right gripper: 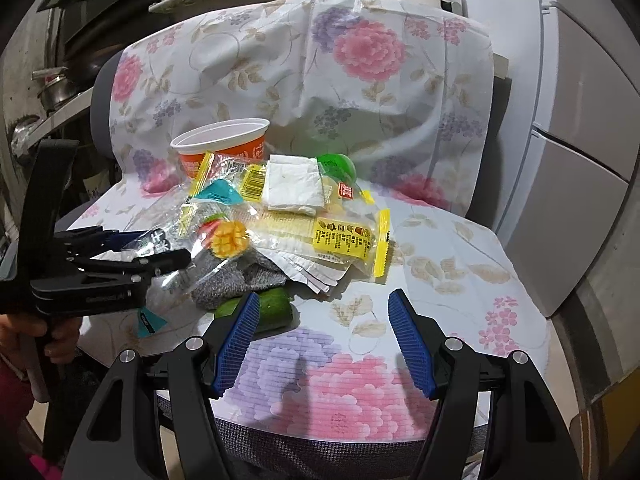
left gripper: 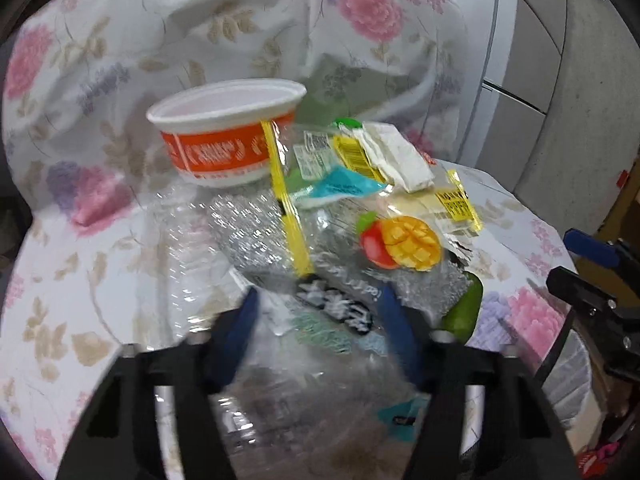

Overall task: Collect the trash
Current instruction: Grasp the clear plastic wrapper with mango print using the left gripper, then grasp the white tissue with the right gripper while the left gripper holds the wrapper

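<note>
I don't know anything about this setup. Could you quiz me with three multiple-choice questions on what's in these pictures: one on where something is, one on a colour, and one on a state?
1. Where does the folded white tissue lie?
A. On top of the clear wrappers in the pile
B. Inside the bowl
C. On the floor

2. What colour is the band around the white bowl?
A. Blue
B. Orange
C. Black

3. How does the right gripper stand?
A. Shut on the bowl
B. Open, with nothing between its pads
C. Shut on the tissue

Answers:
1 A: the tissue rests on the yellow-edged wrappers, beside the bowl.
2 B: both views show an orange band under the white rim.
3 B: its blue pads stand wide apart over bare floral cloth.
</note>
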A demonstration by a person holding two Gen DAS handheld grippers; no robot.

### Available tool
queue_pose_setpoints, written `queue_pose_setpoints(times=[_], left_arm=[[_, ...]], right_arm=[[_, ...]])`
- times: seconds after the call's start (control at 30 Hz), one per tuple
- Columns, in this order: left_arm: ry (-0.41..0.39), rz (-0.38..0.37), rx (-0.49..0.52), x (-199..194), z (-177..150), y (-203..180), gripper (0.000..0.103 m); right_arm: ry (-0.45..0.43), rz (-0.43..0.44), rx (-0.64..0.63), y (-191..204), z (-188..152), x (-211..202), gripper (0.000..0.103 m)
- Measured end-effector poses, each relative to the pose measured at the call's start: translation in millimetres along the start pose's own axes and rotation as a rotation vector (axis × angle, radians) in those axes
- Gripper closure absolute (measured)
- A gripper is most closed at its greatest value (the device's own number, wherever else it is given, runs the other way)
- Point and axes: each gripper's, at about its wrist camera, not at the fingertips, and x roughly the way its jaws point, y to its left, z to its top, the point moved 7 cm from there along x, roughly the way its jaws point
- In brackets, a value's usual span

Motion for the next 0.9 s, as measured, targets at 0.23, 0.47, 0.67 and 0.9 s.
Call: queue_pose_setpoints(times=[0.23, 0.47, 0.67, 0.9], left_arm=[[-0.094, -0.033, -0.026, -46.9, 12.9, -1.3, 0.098], [-0.222, 0.042, -0.121, -100.4, 26.8, 17.2, 0.1], [-0.248, 0.146, -0.194, -104.6, 28.6, 47.2, 0.1], [-0.214, 0.166, -0.268, -88.1, 18.3, 71.6, 0.1]], right_arm=[[-0.02, -0.001, 0.007, 0.7, 2.1, -11.3, 0.035], [-0.042, 0.008, 0.003, 3.6, 7.2, -18.4, 0.033], [-0.043, 0.034, 0.005, 8.0, 15.4, -7.0, 0.033], [-0.024, 0.069, -0.008, 14.9, 27.6, 24.8, 0.033]])
